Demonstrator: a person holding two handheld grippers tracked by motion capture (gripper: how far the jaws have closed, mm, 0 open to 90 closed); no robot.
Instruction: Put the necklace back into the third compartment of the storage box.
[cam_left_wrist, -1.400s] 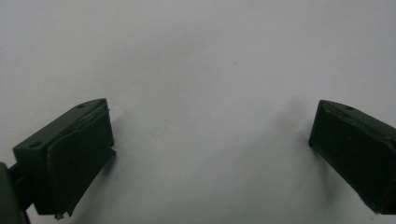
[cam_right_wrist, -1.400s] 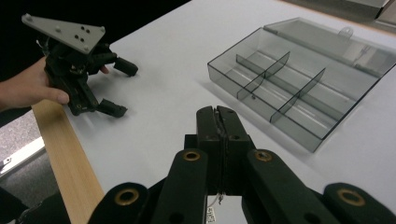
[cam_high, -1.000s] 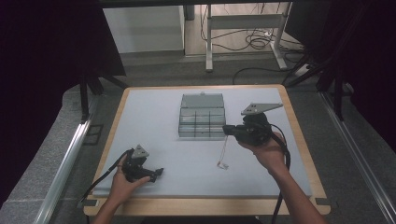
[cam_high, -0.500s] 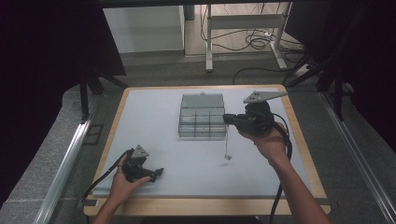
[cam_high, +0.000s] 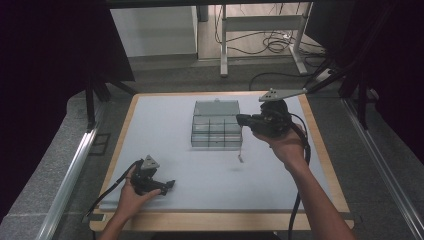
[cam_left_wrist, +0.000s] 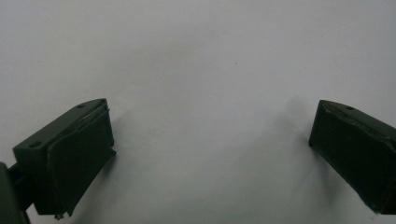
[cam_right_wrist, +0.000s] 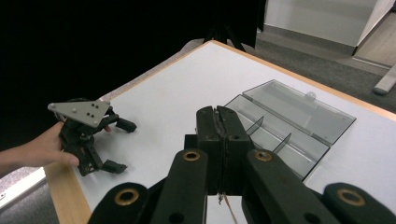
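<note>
A clear plastic compartment box (cam_high: 216, 131) lies open at the middle back of the white table, its lid folded back; it is also in the right gripper view (cam_right_wrist: 285, 126). My right gripper (cam_high: 239, 118) hovers at the box's right edge, jaws pressed together (cam_right_wrist: 217, 112) on a thin cord. The cord (cam_high: 240, 150) hangs straight down, and its small end dangles just above the table, with a short piece (cam_right_wrist: 227, 205) visible under the jaws. My left gripper (cam_high: 170, 185) rests low at the front left, open, with bare table between its fingers (cam_left_wrist: 210, 144). It also appears far off (cam_right_wrist: 122, 145).
The white table top (cam_high: 165, 125) has a wooden rim (cam_high: 220, 220). Dark curtains stand left and right. A metal rail (cam_high: 70, 175) runs along the left side. Cables and desk legs (cam_high: 260, 45) lie on the floor behind the table.
My right gripper rose and moved back toward the box, lifting the thin cord off the table so that it now hangs free. The left gripper stayed put.
</note>
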